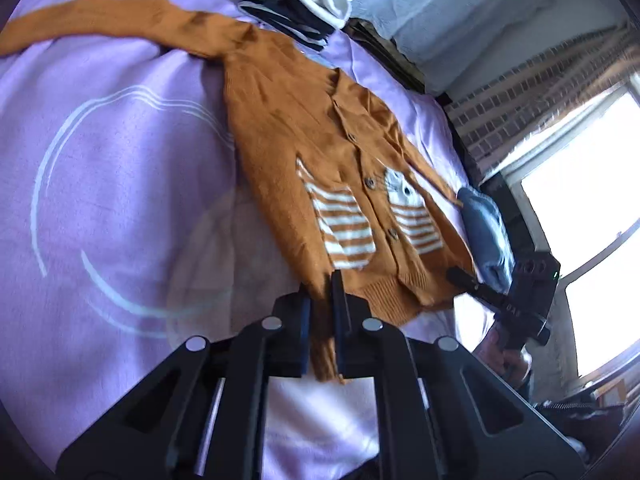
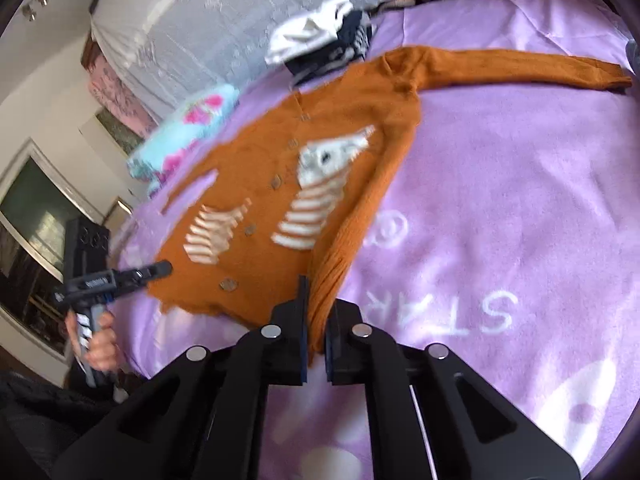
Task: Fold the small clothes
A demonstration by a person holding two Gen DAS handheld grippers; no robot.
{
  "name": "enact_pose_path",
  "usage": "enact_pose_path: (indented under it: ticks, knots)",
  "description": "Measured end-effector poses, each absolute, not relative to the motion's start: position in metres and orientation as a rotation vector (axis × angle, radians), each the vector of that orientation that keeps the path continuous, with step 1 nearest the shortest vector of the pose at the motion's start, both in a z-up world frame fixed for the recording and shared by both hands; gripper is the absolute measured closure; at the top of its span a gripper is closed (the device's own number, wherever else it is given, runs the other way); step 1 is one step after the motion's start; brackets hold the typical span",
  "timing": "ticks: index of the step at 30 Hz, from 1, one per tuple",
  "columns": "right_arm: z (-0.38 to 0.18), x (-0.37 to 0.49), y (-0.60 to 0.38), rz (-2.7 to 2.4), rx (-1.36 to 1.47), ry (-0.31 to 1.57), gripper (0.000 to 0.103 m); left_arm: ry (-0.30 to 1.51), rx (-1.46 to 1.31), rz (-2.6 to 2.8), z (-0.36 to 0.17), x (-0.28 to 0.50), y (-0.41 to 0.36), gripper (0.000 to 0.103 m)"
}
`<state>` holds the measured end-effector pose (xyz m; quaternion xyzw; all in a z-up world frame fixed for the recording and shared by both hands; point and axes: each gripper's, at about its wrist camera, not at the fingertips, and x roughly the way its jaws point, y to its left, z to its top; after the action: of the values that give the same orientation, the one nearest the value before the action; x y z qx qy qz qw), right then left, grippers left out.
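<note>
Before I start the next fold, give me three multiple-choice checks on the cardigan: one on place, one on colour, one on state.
1. Where does the pile of dark and white clothes lie?
A. beyond the cardigan's collar
B. on its hem
C. under the left gripper

2. What colour is the cardigan?
A. navy
B. rust orange with white stripes
C. green

3. What are the right gripper fingers doing?
A. standing wide open over the bedspread
B. closed on a folded-in sleeve
C. holding a sock

Answers: 1 A, the pile sits past the neckline on the lilac bedspread. 2 B, orange knit with white striped patches. 3 B, the sleeve runs down between the closed fingers.
</note>
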<state>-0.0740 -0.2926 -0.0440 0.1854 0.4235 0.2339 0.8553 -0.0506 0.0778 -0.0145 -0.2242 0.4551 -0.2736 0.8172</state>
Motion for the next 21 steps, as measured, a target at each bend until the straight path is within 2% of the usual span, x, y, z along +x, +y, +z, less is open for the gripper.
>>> enact_pose_path:
  ticks: [4, 5, 9, 12, 16, 17, 18, 21]
  knots:
    - [-0.048, -0.081, -0.297, 0.497, 0.359, 0.917, 0.095, 1.052, -0.45, -0.552, -0.032, -0.053, 0.083, 0.094]
    - [-0.043, -0.083, -0.3, 0.482, 0.347, 0.911, 0.095, 1.054, -0.456, -0.554, -0.033, -0.054, 0.087, 0.091]
    - [-0.009, -0.095, -0.301, 0.431, 0.247, 0.78, 0.092, 0.997, -0.358, -0.477, -0.007, -0.061, 0.093, 0.084]
    - [0.016, -0.086, -0.272, 0.498, 0.172, 0.706, 0.092, 0.918, -0.28, -0.44, 0.018, -0.067, 0.092, 0.07]
    - [0.025, -0.056, -0.223, 0.527, 0.079, 0.655, 0.088, 0.846, -0.181, -0.493, 0.04, -0.052, 0.049, 0.046]
    - [0.022, -0.051, -0.216, 0.539, 0.066, 0.664, 0.086, 0.842, -0.169, -0.504, 0.04, -0.049, 0.039, 0.044]
    - [0.015, -0.044, -0.208, 0.542, 0.053, 0.691, 0.079, 0.841, -0.158, -0.514, 0.038, -0.043, 0.029, 0.044]
    - [-0.014, -0.038, -0.2, 0.52, 0.013, 0.788, 0.078, 0.902, -0.1, -0.508, 0.011, -0.03, 0.003, 0.043]
